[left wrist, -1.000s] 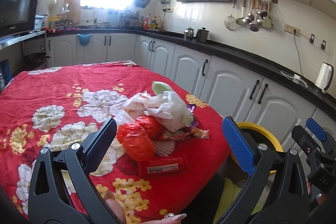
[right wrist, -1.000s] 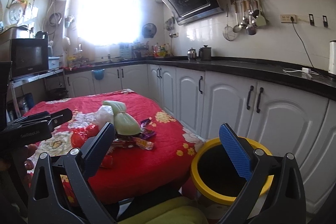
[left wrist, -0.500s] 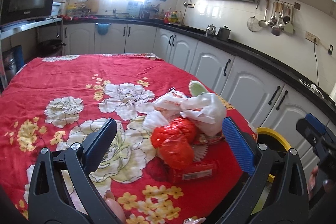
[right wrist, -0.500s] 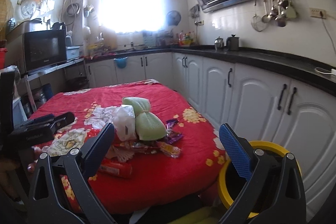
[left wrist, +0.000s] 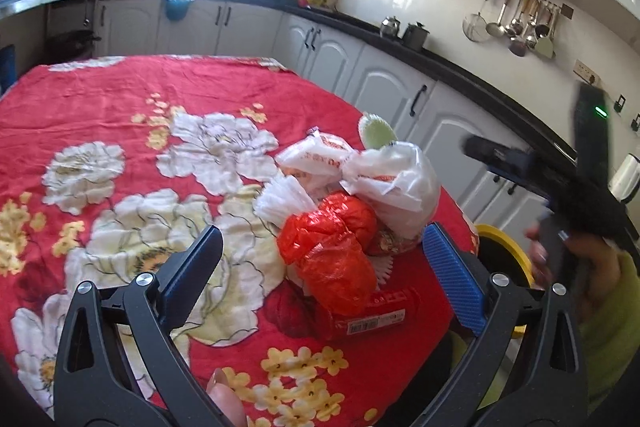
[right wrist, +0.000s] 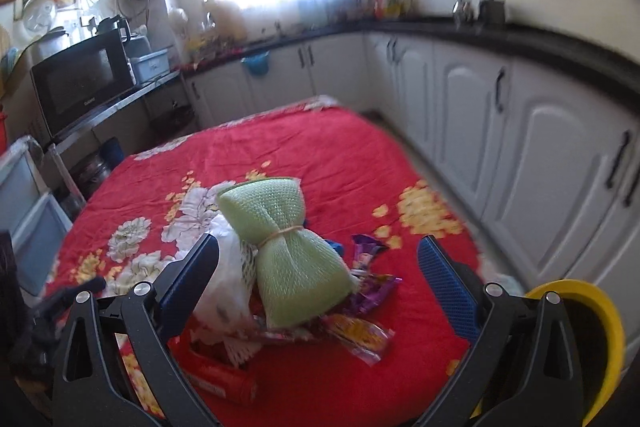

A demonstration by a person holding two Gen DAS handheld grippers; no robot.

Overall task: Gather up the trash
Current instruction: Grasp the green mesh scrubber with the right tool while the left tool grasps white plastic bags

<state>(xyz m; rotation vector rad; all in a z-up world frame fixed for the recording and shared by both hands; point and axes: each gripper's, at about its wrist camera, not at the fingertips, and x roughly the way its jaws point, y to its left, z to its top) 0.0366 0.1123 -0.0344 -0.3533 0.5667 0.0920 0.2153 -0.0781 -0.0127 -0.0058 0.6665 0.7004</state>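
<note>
The left gripper (left wrist: 322,265) hung over the near edge of the table (left wrist: 120,99), its fingers spread wide and holding nothing. Between them, at 12 o'clock, lay the trash: a red tube (left wrist: 372,319) nearest, then a red bag (left wrist: 332,247) touching it, and a white bag (left wrist: 388,179) behind it at 1 o'clock. The right gripper (right wrist: 318,285) was also spread wide and empty. In its view a green net (right wrist: 284,251) lay on the pile at 12 o'clock, with purple wrappers (right wrist: 368,275) just beside it at 1 o'clock. The yellow bin (right wrist: 600,339) stood off the table at 4 o'clock. Cabinets (right wrist: 540,163) were far behind.
</note>
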